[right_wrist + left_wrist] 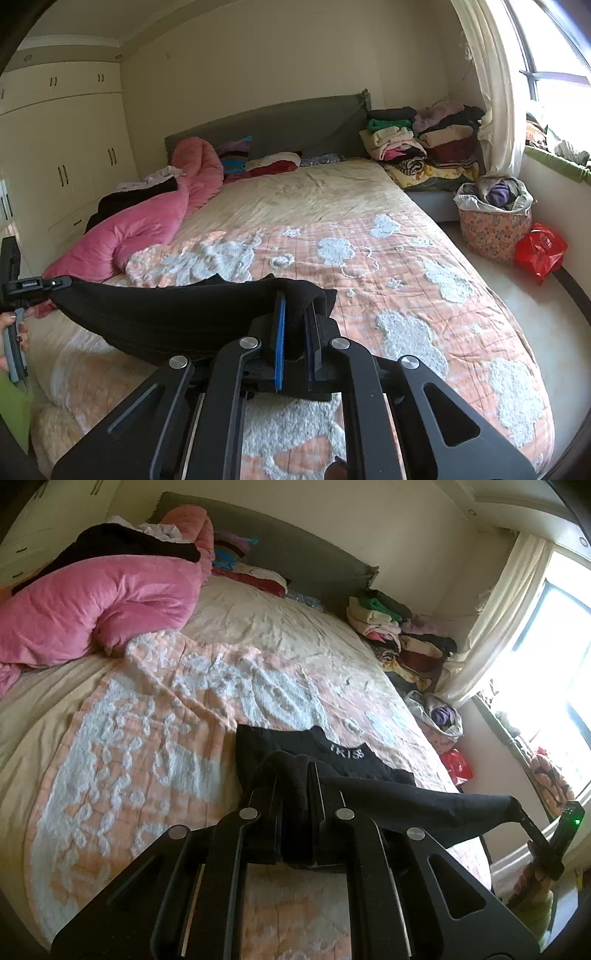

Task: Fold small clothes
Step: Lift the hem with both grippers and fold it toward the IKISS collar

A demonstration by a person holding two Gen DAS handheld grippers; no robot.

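The left gripper [293,771] is matte black: two angular linkage arms with cut-out slots, four round silver pivot pins in a row behind the jaws, which have dark pads. The right gripper [295,306] has the same black frame and silver pins, but bright blue ribbed pads line its jaws. Its handle carries a small green light. The person wears a lime-green sleeve [14,410] and dark nail polish.
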